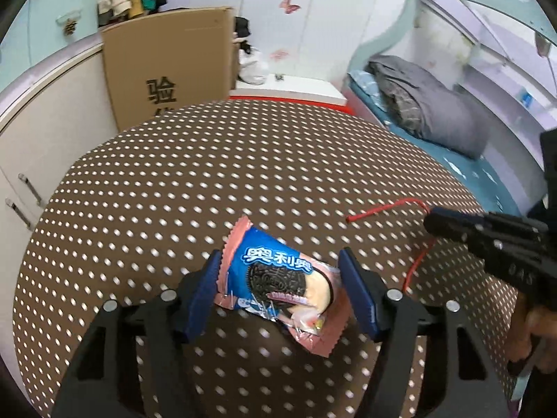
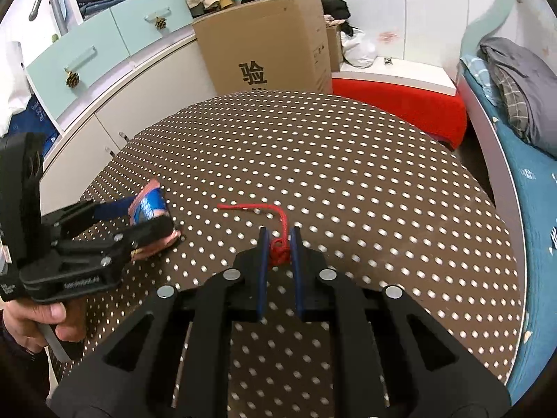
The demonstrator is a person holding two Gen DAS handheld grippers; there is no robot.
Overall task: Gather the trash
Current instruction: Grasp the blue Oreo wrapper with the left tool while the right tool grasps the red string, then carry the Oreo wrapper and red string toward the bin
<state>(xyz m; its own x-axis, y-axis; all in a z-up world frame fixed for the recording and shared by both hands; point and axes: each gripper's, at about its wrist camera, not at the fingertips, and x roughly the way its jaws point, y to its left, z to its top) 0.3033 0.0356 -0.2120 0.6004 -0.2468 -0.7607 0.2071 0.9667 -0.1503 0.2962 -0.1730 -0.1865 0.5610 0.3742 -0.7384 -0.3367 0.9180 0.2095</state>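
A blue and pink Oreo wrapper (image 1: 278, 285) lies on the brown dotted table (image 1: 243, 160), between the fingers of my left gripper (image 1: 280, 263). The jaws are open around it and a gap shows on the right side. The wrapper (image 2: 149, 207) and left gripper (image 2: 139, 221) also show in the right wrist view. My right gripper (image 2: 278, 235) is shut on a bunched red string (image 2: 278, 252), whose loose end (image 2: 250, 206) trails on the table ahead. In the left wrist view the right gripper (image 1: 435, 221) sits at the right, with the string (image 1: 383, 209) running from it.
A cardboard box (image 1: 170, 66) stands behind the table (image 2: 348, 160). White cabinets (image 1: 52, 129) are to the left, and a bed (image 1: 435, 111) with a grey blanket is to the right. A red and white bench (image 2: 397, 104) stands at the back.
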